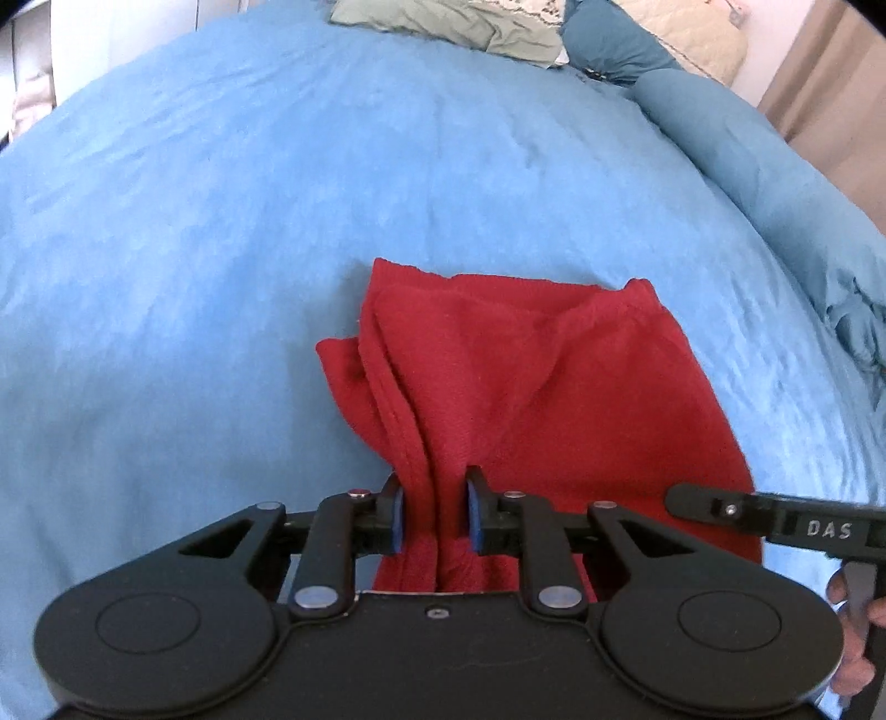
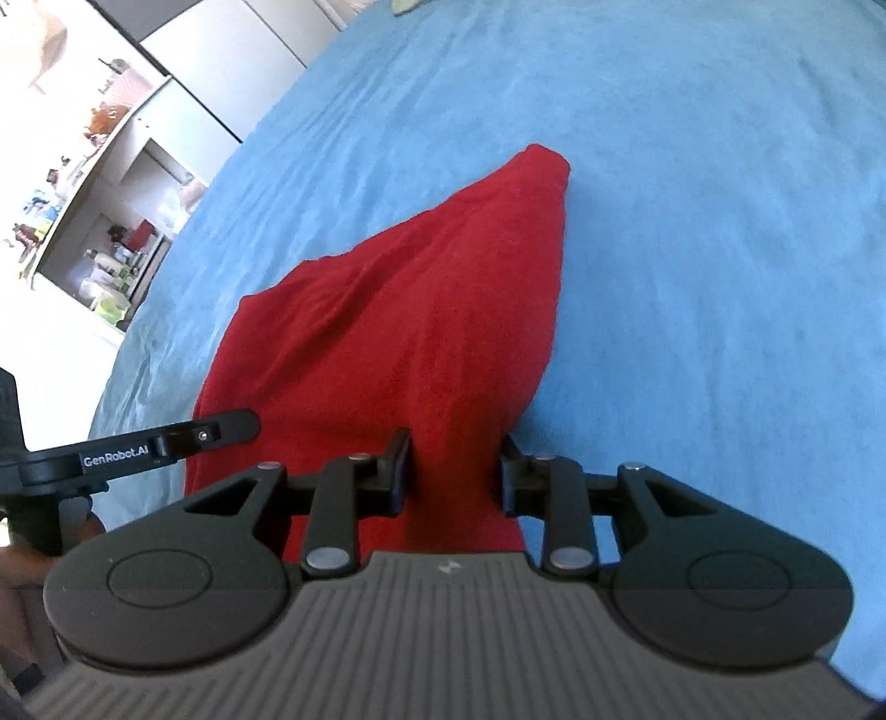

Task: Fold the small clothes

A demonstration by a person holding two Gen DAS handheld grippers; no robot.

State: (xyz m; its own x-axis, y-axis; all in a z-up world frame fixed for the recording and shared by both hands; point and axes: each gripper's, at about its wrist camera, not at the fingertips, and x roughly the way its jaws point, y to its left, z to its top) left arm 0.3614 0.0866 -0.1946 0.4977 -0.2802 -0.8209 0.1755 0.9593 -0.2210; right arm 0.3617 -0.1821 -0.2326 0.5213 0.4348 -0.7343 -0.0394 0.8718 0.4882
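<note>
— Left black two-finger gripper (image 1: 433, 512): what is it doing?

— Clenched on a gathered edge of the soft red fleece garment (image 1: 531, 387); its blue-padded fingertips (image 1: 396, 518) press the bunched cloth from both sides; ahead of them the garment spreads away over the light blue bedspread (image 1: 194, 277), doubled layers showing along its left border; far ahead, past the cloth, lie a pale green pillow (image 1: 443, 22) and a teal cushion (image 1: 614, 47).

— And to its right?

— Just right of it, the tip of the other gripper shows, lettered "DAS", over the garment's right edge.

— Then the right black two-finger gripper (image 2: 455, 471)?

— Also clamped on the red garment (image 2: 421, 310); cloth fills the gap between its fingers (image 2: 400, 471) and runs under its body; from there the garment rises forward to a rounded corner, lying on the blue bedspread (image 2: 692, 249); to its left sits the left gripper's arm, marked "GenRobot.AI", over the garment's left edge; further left, beyond the bed, a white shelf unit (image 2: 99, 221) holds small items too blurred to name.
</note>
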